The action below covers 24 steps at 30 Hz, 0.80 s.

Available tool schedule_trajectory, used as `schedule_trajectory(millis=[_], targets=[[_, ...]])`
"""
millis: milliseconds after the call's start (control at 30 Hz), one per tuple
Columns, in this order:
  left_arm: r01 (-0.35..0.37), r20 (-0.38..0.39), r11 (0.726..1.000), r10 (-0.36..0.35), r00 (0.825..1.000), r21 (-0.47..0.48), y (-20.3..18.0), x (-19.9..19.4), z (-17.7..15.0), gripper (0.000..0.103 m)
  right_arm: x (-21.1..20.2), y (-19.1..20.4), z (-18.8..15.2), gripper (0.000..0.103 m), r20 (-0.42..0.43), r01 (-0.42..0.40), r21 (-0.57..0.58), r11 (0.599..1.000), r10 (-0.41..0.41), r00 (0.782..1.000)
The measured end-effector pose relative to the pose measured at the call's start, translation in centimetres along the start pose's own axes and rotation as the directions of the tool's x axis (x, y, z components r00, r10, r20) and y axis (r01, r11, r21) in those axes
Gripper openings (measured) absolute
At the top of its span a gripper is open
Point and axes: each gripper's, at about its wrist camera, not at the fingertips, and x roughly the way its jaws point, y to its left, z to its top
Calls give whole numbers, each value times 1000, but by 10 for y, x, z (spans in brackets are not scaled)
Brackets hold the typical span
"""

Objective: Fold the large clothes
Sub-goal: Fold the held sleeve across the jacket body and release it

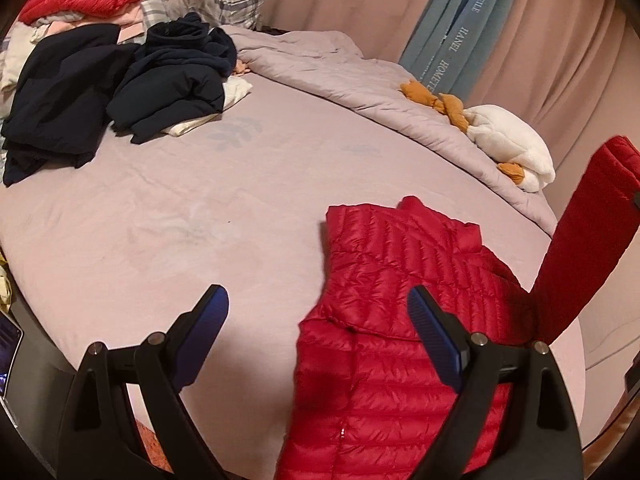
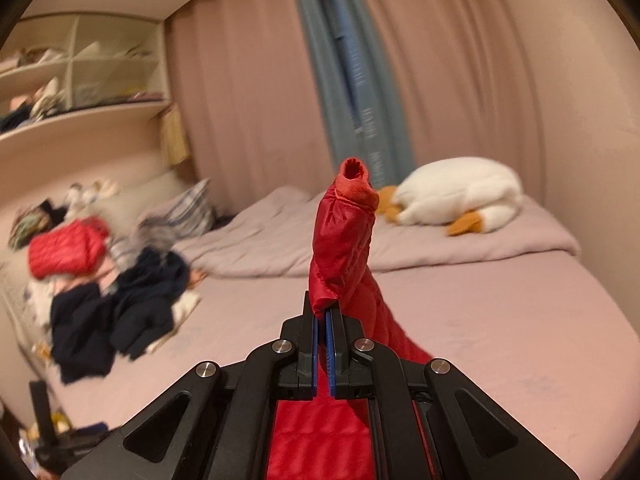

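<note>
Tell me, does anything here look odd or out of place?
One sleeve of the red puffer jacket sticks up off the bed, pinched in the right claw. The left claw hangs open, holding nothing.

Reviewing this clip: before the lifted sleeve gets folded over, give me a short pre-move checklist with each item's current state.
1. Right tool clamped on red quilted puffer jacket sleeve: ok.
2. Left tool open and free: ok.
3. Jacket body lying flat on lilac bedsheet: ok.
4. Bare sheet left of jacket: ok.
5. White plush goose apart from jacket: ok.
6. Sleeve untwisted: not ok, looks twisted.
</note>
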Motion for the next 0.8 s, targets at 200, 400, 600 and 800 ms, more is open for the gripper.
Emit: schedule_trajectory(millis=[200, 400, 600, 800], targets=[[-2, -17, 1000, 2, 1000, -2, 5, 5, -2, 91, 33, 37, -33, 5, -131, -109, -66, 992, 100, 986], [7, -43, 1000, -7, 999, -9, 8, 14, -3, 91, 64, 59, -79, 5, -317, -205, -89, 975, 168, 933], [9, -56, 1000, -9, 998, -13, 8, 23, -6, 91, 93, 74, -124, 5, -478, -237, -94, 967, 165, 863], [35, -76, 999, -36, 996, -22, 9, 32, -6, 91, 107, 79, -145, 5, -562, -250, -77, 965, 165, 811]])
